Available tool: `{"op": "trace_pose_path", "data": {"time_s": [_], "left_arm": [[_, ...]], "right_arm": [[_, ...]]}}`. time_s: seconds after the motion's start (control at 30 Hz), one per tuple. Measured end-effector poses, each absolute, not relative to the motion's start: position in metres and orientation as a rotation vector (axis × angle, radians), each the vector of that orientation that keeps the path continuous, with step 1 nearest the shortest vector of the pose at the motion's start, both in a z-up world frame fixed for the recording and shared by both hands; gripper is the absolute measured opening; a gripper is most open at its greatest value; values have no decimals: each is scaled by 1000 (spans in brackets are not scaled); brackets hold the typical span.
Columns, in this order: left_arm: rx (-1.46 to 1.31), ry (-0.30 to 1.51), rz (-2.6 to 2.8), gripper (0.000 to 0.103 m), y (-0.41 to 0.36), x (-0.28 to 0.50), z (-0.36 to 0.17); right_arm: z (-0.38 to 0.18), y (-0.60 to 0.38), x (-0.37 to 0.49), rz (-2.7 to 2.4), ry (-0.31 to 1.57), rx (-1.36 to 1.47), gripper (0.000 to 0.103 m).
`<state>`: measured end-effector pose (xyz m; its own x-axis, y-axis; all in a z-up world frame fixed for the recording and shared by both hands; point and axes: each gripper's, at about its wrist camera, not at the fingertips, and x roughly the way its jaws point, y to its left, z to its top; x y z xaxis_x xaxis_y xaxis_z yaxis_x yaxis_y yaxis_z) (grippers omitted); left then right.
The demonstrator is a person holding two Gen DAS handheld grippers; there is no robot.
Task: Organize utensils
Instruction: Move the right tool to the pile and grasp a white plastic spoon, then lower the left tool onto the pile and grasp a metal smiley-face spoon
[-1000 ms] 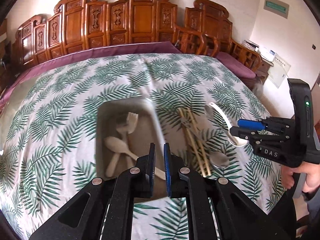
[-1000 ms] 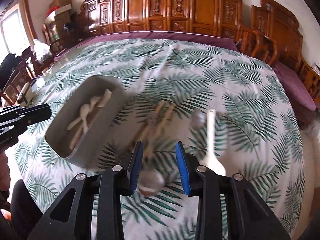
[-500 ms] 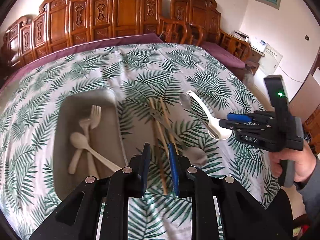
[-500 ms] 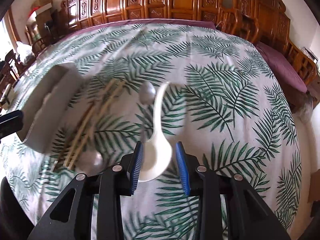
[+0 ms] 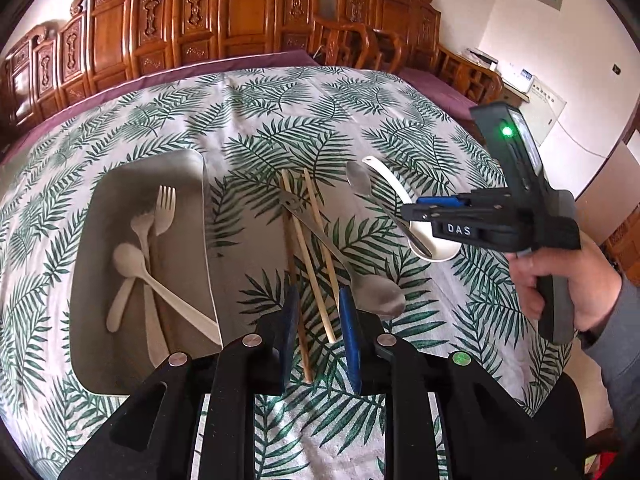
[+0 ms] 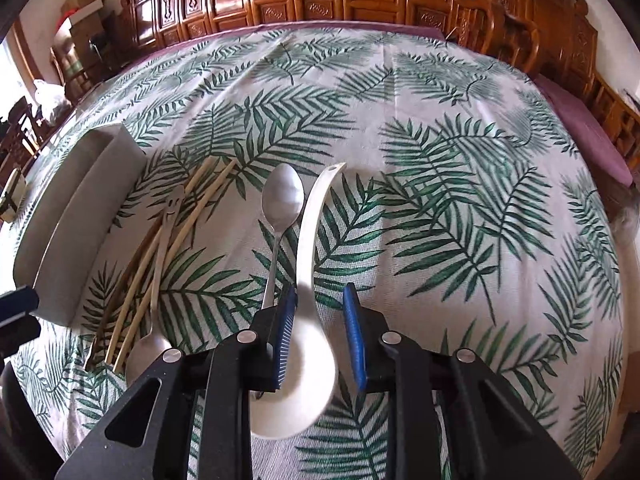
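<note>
Nearest the desk's front edge, the left tool [image 5: 318,330] hangs over the leaf-print cloth [image 5: 280,112] with its blue pads a narrow way apart; they have only just opened. The near ends of the wooden chopsticks [image 5: 316,276] lie between the pads, and no pad presses on them. A steel spoon [image 5: 378,298] has its bowl just right of that tool, its handle running across the chopsticks toward the far edge.

The right tool [image 6: 320,328], held in a hand [image 5: 568,284], straddles the white ceramic soup spoon [image 6: 306,320] where handle meets bowl. Its jaws have just been closing and stand narrow, a gap showing on each side. A second steel spoon [image 6: 282,196] lies just beside the soup spoon's handle, bowl toward the far edge.

Toward the left edge sits the grey tray [image 5: 188,224], holding a pale plastic fork [image 5: 162,216] and pale plastic spoons [image 5: 128,258]. Carved wooden chairs [image 5: 240,12] line the far edge.
</note>
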<state>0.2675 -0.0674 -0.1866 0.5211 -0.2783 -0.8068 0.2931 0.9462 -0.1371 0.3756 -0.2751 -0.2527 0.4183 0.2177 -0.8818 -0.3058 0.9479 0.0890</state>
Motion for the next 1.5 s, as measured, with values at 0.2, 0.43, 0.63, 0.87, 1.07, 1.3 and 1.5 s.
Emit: {"op": "trace_pose_path", "data": {"time_s": [0.2, 0.43, 0.63, 0.87, 1.07, 1.3, 1.5], "left_arm": [[22, 979, -343, 19, -70, 267, -193], [30, 989, -335, 19, -77, 269, -195], [48, 1007, -325, 19, -92, 277, -201], [59, 1042, -302, 19, -109, 297, -215], [51, 1083, -266, 19, -117, 317, -229], [36, 1099, -274, 19, -127, 330, -231], [68, 1126, -264, 19, -132, 331, -235]], "right_arm": [[-253, -281, 371, 358, 1092, -72, 13], [-242, -289, 352, 364, 1076, -87, 6], [-226, -301, 329, 354, 1040, -92, 5], [-225, -316, 311, 370, 1031, -49, 5], [-222, -312, 310, 375, 1015, -87, 5], [-221, -320, 310, 387, 1013, -55, 5], [-222, -321, 312, 389, 1019, -52, 5]]}}
